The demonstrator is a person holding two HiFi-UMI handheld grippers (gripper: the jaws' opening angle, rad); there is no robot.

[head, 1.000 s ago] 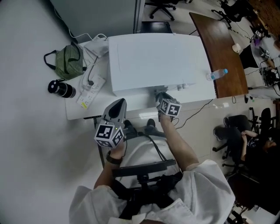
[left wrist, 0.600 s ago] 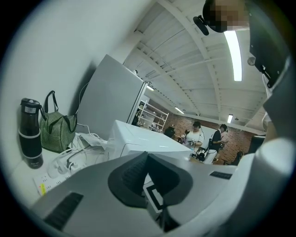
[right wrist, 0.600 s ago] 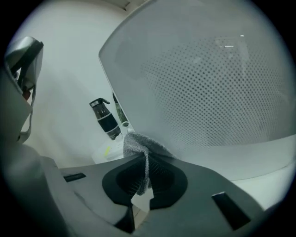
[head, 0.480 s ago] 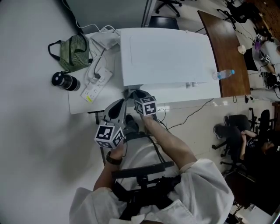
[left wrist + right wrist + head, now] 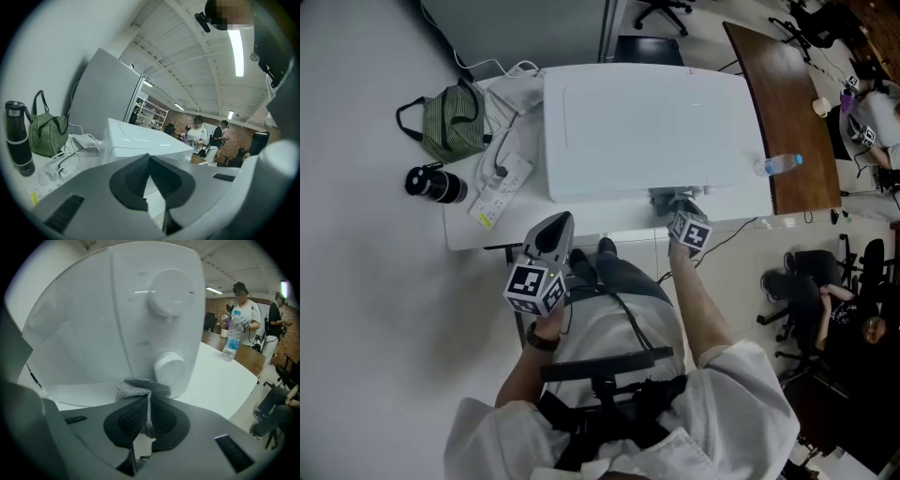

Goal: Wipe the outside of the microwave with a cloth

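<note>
The right gripper (image 5: 148,414) has its jaws pressed together on a grey knitted cloth (image 5: 139,387) – a thin fold runs down between the dark pads, and the rest bunches above the tips. The bunch lies up against the bottom of the white microwave (image 5: 89,324), just beside the lower knob (image 5: 169,367); an upper knob (image 5: 169,292) sits above it. To the right, on the white table (image 5: 220,380), stands a water bottle (image 5: 232,341) – a person (image 5: 244,310) stands behind it.

Glossy white plastic microwave (image 5: 647,122), rough grey cloth (image 5: 138,387)
</note>
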